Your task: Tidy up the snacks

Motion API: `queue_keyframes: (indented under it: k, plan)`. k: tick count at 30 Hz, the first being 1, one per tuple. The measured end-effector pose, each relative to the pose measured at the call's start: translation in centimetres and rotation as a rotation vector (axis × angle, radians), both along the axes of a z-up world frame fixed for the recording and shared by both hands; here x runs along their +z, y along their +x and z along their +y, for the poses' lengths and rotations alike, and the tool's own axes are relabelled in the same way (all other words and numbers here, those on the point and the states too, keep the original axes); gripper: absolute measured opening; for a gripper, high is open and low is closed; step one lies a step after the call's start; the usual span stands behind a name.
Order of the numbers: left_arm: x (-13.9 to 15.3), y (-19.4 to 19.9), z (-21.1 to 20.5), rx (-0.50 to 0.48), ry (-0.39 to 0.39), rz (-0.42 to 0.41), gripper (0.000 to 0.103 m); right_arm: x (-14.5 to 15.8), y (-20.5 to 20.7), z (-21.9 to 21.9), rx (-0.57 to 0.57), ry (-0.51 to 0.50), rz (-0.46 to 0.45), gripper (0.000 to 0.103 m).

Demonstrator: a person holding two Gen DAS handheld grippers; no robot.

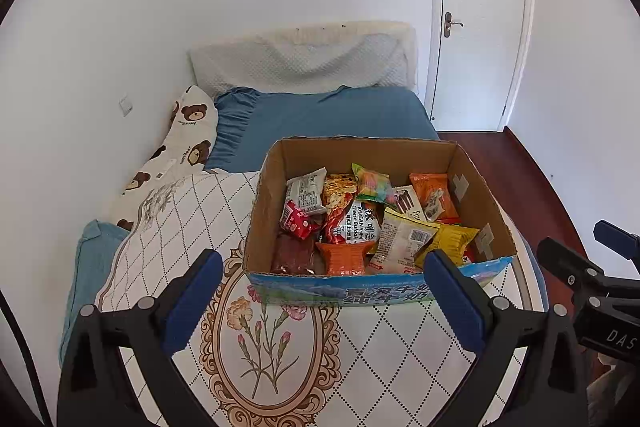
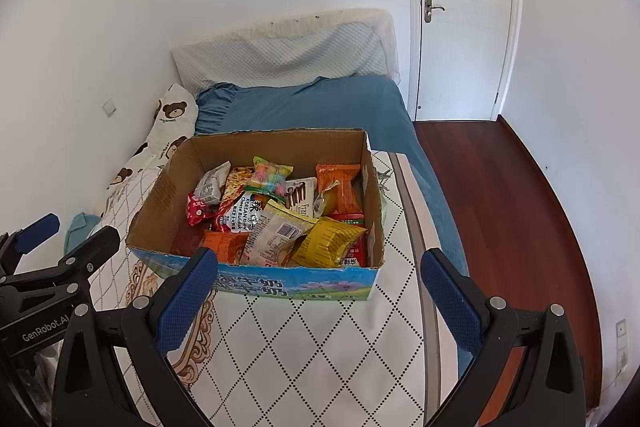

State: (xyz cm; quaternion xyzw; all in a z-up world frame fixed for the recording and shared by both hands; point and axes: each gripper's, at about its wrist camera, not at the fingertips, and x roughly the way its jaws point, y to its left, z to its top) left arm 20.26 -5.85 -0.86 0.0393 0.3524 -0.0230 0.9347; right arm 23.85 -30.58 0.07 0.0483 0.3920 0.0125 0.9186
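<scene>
Both your left gripper (image 1: 323,293) and right gripper (image 2: 318,291) gape wide and empty, the snack box (image 1: 376,287) dead ahead, nearer your left.

Left tool (image 1: 323,301): black plastic frame, two arms ending in blue textured pads (image 1: 192,301), silver round screws at the joints.
Right tool (image 2: 319,301): same black frame, blue dotted-grip pads (image 2: 186,301), silver screws.
Markings: white "GenRobot.AI" lettering and "DAS" lettering on the black bodies.
</scene>
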Motion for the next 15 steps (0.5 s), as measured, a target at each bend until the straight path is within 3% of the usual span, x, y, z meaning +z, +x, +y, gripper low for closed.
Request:
queue_keyframes:
  k: [15]
  plan:
    - [-0.16, -0.22, 0.5, 0.006, 0.001, 0.001, 0.103, 0.46, -0.18, 0.23, 0.006, -0.011, -0.008, 0.103]
